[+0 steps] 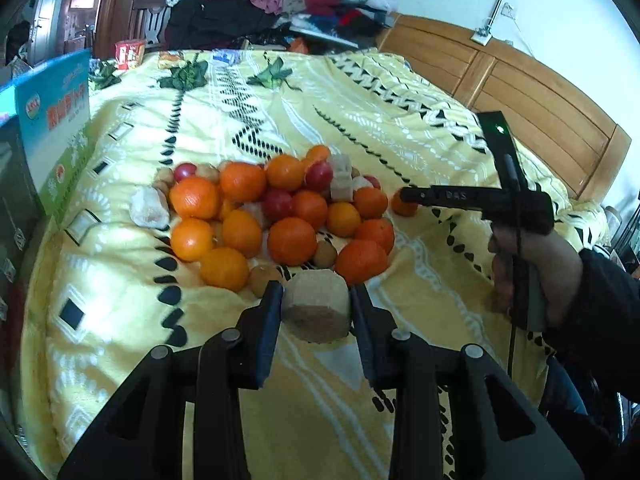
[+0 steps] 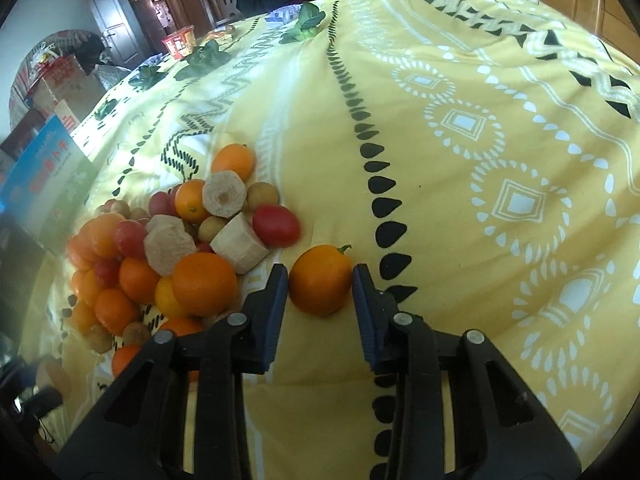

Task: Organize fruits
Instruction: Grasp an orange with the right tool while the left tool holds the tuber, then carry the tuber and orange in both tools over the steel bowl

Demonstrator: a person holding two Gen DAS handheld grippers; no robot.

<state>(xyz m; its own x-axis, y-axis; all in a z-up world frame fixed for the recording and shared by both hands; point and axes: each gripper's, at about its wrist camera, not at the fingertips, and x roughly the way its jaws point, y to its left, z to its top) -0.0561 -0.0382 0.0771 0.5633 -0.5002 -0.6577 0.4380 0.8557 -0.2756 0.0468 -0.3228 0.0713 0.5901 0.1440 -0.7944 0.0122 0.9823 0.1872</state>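
Orange fruit is sitting on the yellow bed cover squarely between the right tool's fingers, which are pinching it, while the left tool is gripping a tan cut chunk just beside the fruit pile.

Left wrist view: low and close, facing the fruit pile from its near side. Right wrist view: closer, beside the pile's right edge, facing up the bed. Both share the pile.
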